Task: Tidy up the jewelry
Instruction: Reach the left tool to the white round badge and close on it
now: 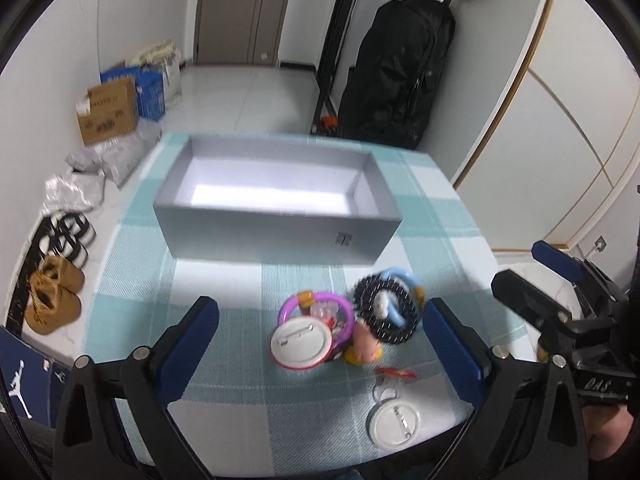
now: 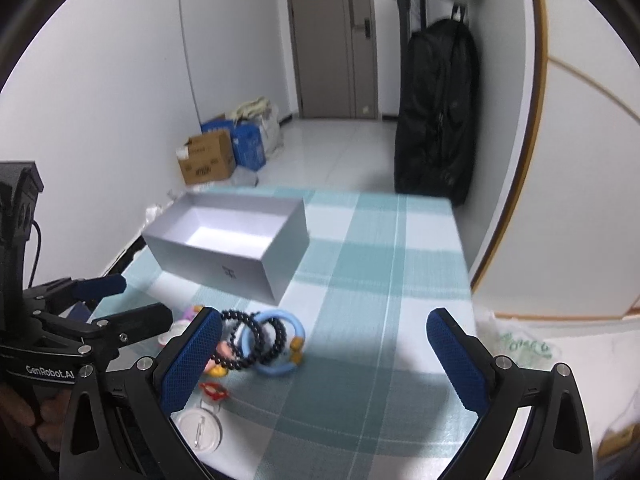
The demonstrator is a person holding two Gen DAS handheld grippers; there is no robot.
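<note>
Teal-and-white checked cloth (image 1: pixel 224 272) covers the table, with an open, empty grey cardboard box (image 1: pixel 276 236) sitting toward the far side. Both grippers hang over the near edge: the left gripper (image 1: pixel 320 340) is spread wide around nothing, same for the right gripper (image 2: pixel 324 356). Jewelry's piled in front of the box: a purple plastic ring (image 1: pixel 320 308), black bead bracelet (image 1: pixel 380 312) looped over a light-blue ring (image 2: pixel 280 344), plus two white round pin badges (image 1: pixel 394 424).

"genrobot.ai" on the left hand-held gripper (image 2: pixel 120 304); jumpman logo on blue box (image 1: pixel 24 376).
</note>
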